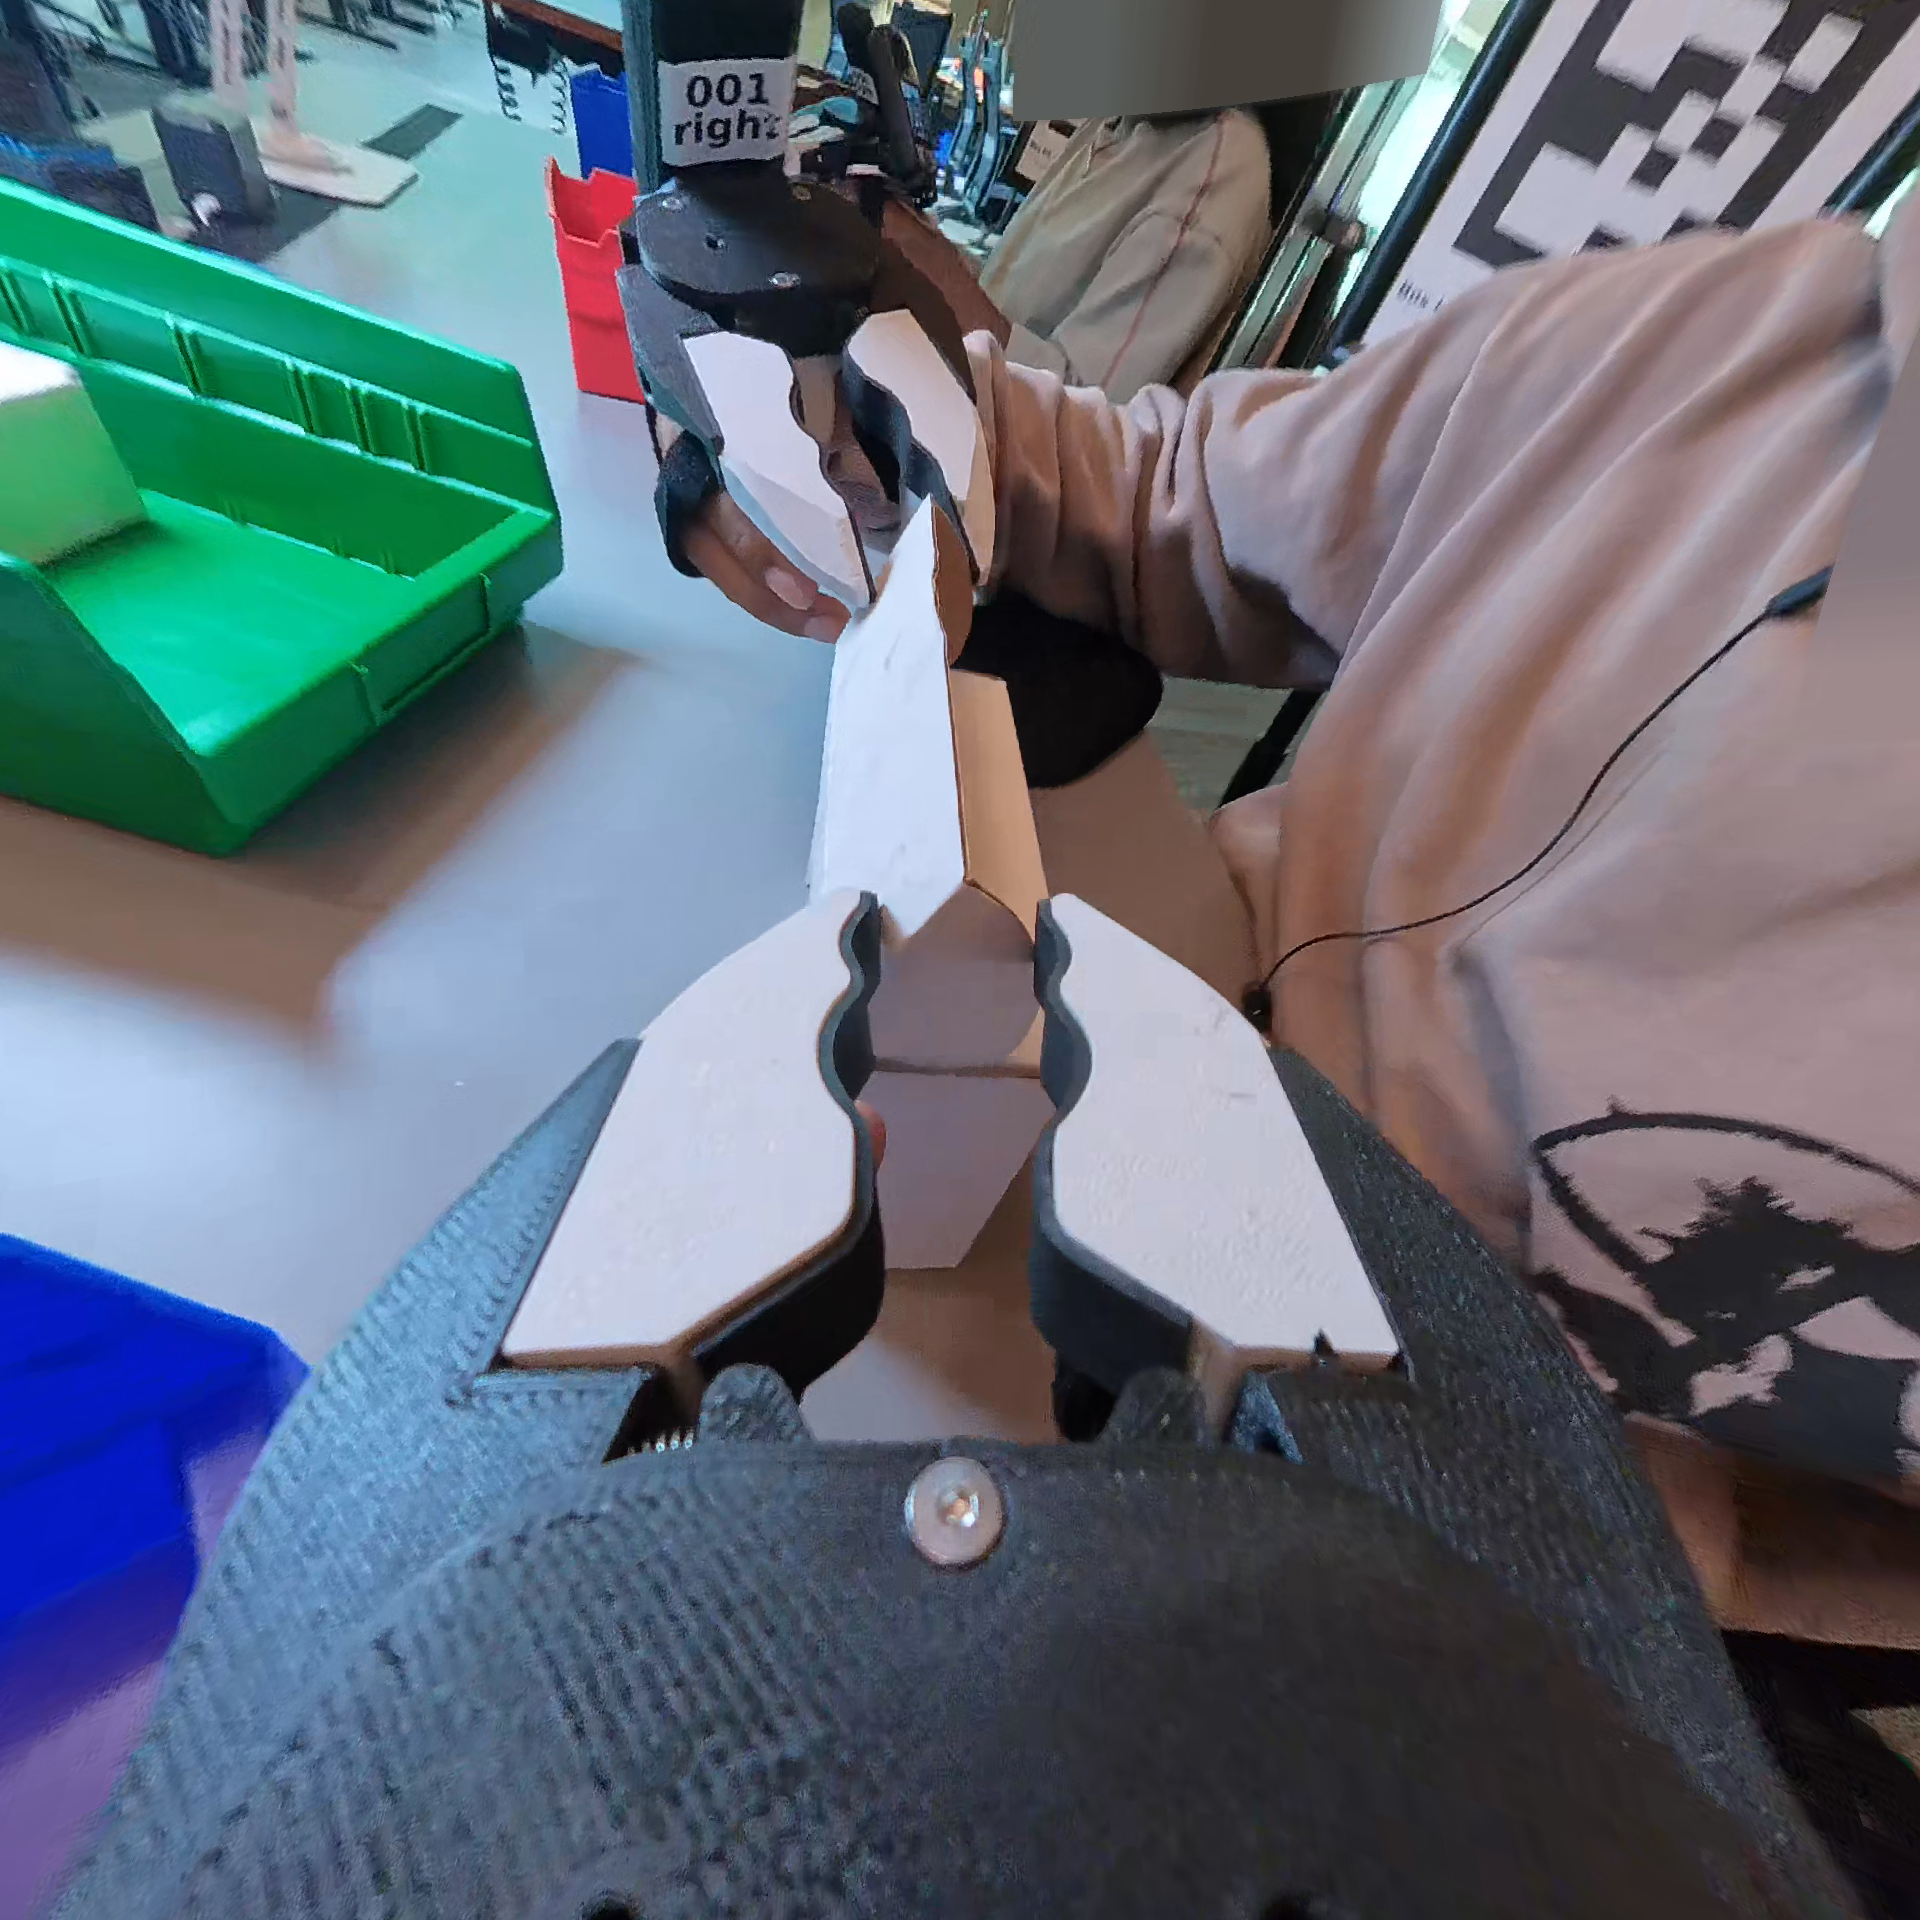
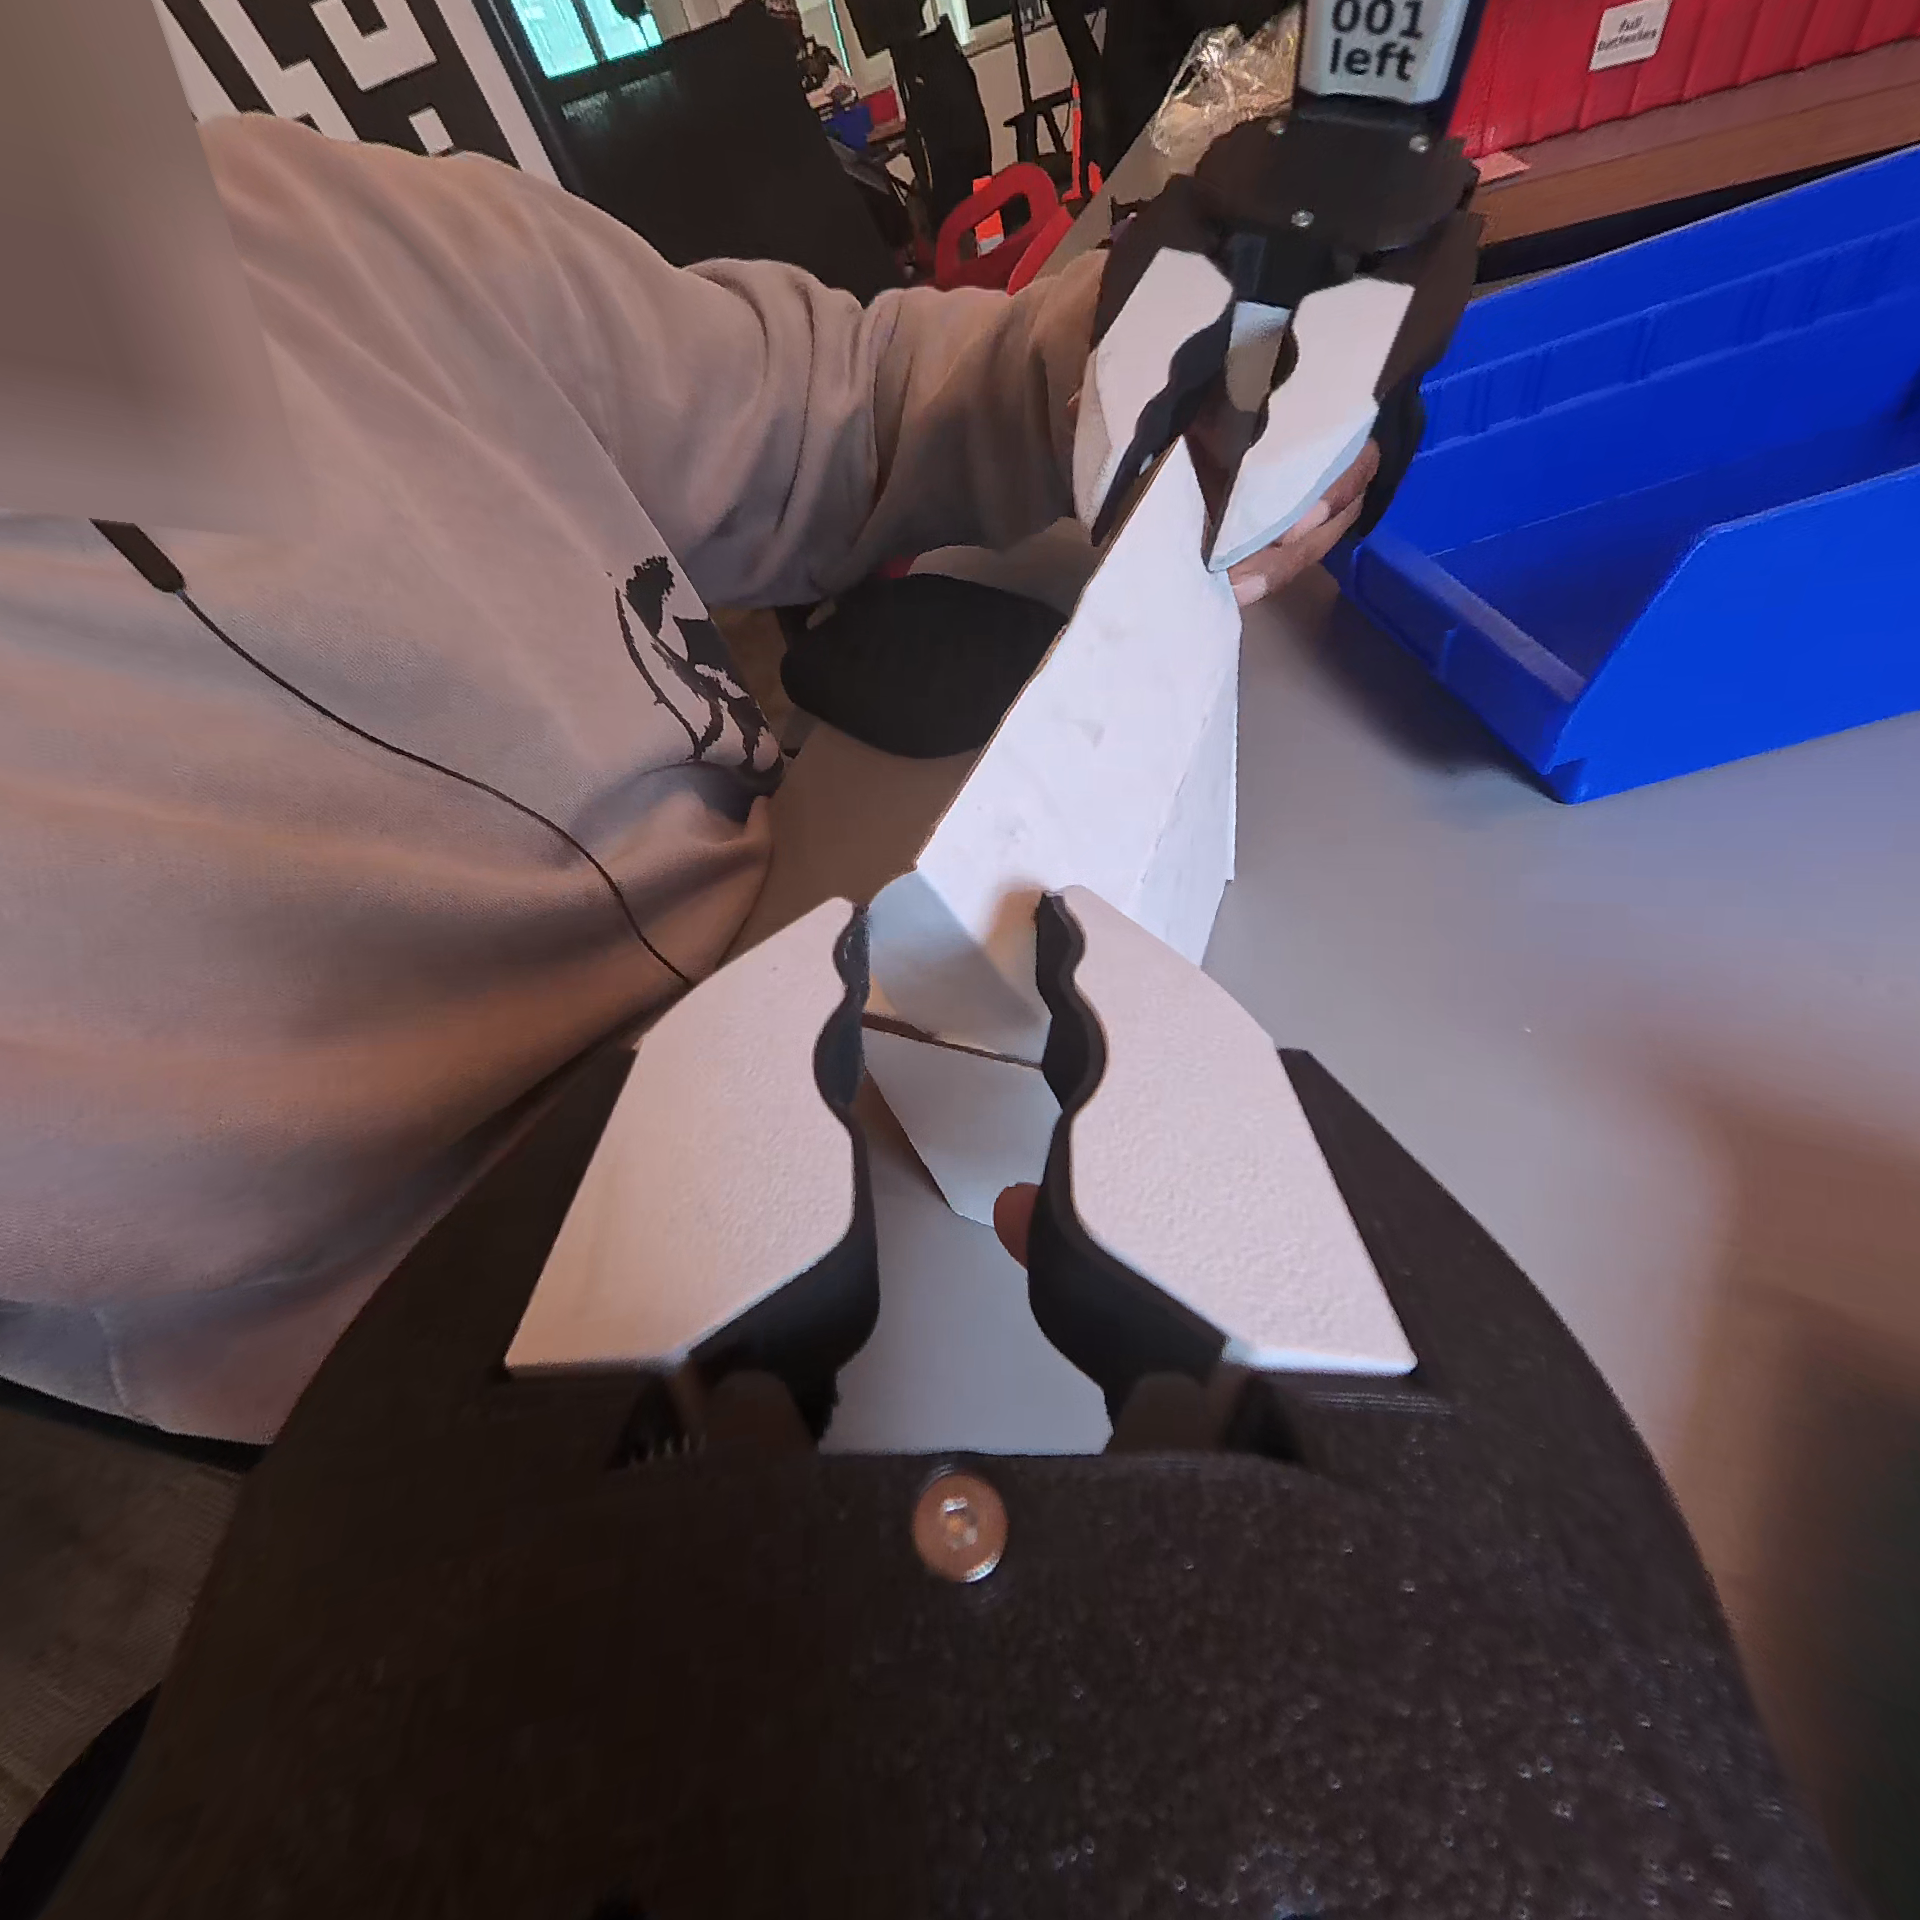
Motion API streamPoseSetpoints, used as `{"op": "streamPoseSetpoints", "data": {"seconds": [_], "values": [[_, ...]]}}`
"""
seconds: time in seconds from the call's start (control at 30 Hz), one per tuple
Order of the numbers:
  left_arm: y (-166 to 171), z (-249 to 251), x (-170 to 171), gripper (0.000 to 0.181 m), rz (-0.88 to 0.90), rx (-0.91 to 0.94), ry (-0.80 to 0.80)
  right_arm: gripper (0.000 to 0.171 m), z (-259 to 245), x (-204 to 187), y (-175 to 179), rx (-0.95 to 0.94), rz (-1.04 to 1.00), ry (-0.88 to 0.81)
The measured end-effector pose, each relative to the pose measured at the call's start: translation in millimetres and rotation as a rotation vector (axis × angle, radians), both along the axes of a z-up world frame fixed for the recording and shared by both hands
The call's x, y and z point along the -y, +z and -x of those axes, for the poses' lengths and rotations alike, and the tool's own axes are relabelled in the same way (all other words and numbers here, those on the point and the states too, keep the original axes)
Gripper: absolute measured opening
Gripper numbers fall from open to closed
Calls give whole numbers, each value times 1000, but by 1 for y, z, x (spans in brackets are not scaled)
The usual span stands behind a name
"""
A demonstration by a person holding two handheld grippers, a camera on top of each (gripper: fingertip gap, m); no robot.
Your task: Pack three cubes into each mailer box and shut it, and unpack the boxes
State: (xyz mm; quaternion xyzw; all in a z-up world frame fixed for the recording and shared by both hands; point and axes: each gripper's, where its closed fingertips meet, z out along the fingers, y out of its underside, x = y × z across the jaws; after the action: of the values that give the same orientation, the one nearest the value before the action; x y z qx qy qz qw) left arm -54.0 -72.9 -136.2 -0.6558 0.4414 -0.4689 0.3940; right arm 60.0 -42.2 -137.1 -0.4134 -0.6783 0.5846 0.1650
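A white mailer box (image 1: 894, 748) with a brown inside is held edge-on above the grey table, stretched between my two grippers. My left gripper (image 1: 951, 914) is shut on its near end in the left wrist view. My right gripper (image 1: 883, 561) pinches the far tip. In the right wrist view the box (image 2: 1101, 727) runs from my right gripper (image 2: 951, 909), shut on one end, up to my left gripper (image 2: 1153, 520) at the other end. I cannot see inside the box. No cubes are clearly in view.
A green bin (image 1: 260, 644) at the left holds a white block-like thing (image 1: 52, 468). A blue bin (image 2: 1662, 520) stands on the grey table (image 2: 1455, 1039) and shows in the left wrist view (image 1: 83, 1403). A red bin (image 1: 592, 291) is farther back. The person's beige hoodie (image 1: 1507, 623) is close beside the box. My right fingertips sit around 12 cm from my left ones.
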Motion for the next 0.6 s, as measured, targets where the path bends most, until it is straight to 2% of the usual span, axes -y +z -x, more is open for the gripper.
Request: {"op": "streamPoseSetpoints", "data": {"seconds": [0.1, 0.23, 0.3, 0.4, 0.5, 0.6], "values": [[-3, -2, 7, 28, -128, -51, 30, 31, -1, 2, -3, 4, -45, -10], [-11, -5, 20, 30, -389, -174, 94, 33, -2, 5, -9, 9, -135, -49], [-15, -6, 26, 37, -486, -241, 125, 35, -2, 6, -13, 5, -172, -88], [-18, -4, 32, 50, -554, -337, 166, 42, -5, 7, -14, -15, -256, -149], [-3, -4, 37, 51, -587, -294, 233, 49, -8, 10, 2, -101, -347, -236], [-8, -5, 39, 52, -656, -392, 265, 50, -8, 16, 11, -178, -538, -337]]}}
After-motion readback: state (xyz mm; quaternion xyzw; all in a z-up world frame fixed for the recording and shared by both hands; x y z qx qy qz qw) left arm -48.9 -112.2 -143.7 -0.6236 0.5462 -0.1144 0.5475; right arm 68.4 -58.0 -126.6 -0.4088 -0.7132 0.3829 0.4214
